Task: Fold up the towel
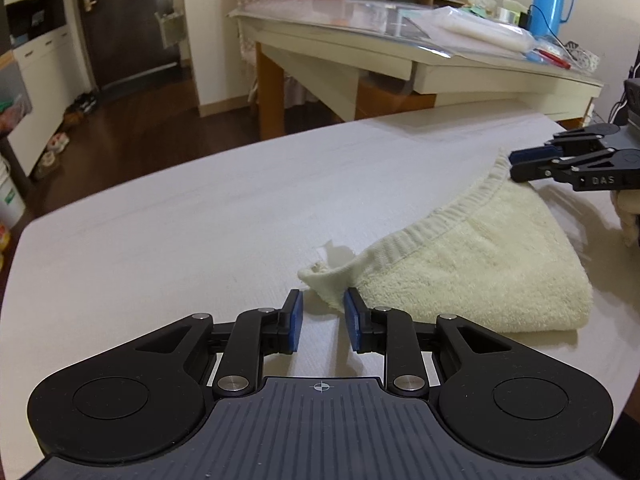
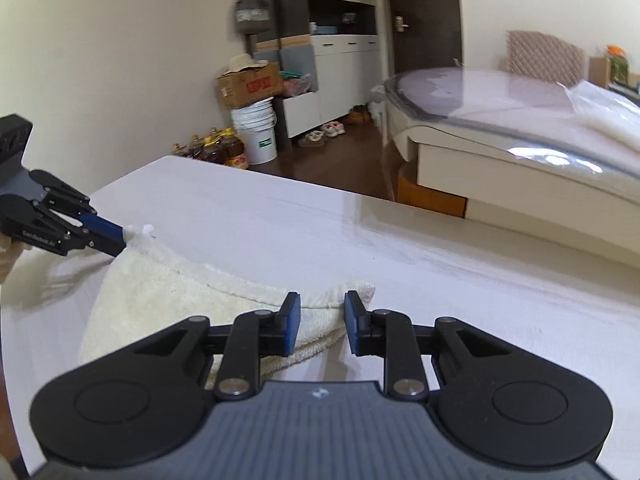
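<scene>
My left claw point(image 1: 322, 322) hangs low over the pale, faintly grained table point(image 1: 160, 220), its matte black linkage arms ending in flat blue rubber pads that stand apart with bare tabletop between them. Nothing is clamped there: the jaws are open, and the right-hand pad sits just beside the near corner of the towel point(image 1: 472, 264). That corner is a limp, curled flap of smooth woven hem with a small white tag sticking up behind it. From there the towel spreads to the right as a folded, rounded slab of cream terry, nubbly and thick, edged along its far side by a ribbed band that curves across the table.

At the far end of that ribbed band comes my right claw point(image 1: 516, 164), black and angular, its blue pad tips at the towel's other corner. From its own camera, the right claw point(image 2: 322, 320) also shows its pads parted, with the soft doubled edge of the towel point(image 2: 168, 292) lying in the gap and under the left pad; the pads do not press on it, so it grips nothing. Beyond stands a glossy, plastic-covered dining table point(image 1: 360, 28).
</scene>
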The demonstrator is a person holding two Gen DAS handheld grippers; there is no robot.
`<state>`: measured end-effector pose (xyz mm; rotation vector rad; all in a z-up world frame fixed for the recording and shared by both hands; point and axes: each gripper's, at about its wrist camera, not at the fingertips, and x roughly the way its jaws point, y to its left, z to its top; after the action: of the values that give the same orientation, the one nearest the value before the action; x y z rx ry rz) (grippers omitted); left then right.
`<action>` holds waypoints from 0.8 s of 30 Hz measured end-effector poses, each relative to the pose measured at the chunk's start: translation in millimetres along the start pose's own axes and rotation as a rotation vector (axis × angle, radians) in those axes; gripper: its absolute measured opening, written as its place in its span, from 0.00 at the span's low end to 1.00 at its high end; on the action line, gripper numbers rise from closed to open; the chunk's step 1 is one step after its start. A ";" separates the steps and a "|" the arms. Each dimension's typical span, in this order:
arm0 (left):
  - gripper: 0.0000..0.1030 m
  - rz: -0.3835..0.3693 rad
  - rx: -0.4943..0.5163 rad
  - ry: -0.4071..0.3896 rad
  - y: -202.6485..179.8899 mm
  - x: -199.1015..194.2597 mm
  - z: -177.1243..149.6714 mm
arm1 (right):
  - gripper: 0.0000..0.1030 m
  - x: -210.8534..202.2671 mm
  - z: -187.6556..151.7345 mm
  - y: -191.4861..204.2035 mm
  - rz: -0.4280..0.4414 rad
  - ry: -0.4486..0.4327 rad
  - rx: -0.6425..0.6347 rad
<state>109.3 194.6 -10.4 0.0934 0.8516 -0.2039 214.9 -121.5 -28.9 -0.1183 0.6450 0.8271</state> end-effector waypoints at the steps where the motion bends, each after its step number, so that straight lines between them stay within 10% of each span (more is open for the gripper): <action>1: 0.26 0.003 0.004 0.000 0.6 2.2 2.6 | 0.25 -1.2 -1.8 1.1 -0.017 0.001 0.012; 14: 0.33 0.049 -0.058 0.002 -10.9 -13.4 4.3 | 0.31 -39.0 -11.6 29.2 -0.055 -0.085 0.021; 24: 0.39 0.060 -0.111 -0.054 -34.8 -34.6 -10.5 | 0.26 -39.2 -32.2 125.4 0.105 -0.020 -0.286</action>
<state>71.9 167.2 8.8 0.0091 0.8035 -0.1023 89.8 -72.3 -13.9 -0.3371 0.5142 1.0183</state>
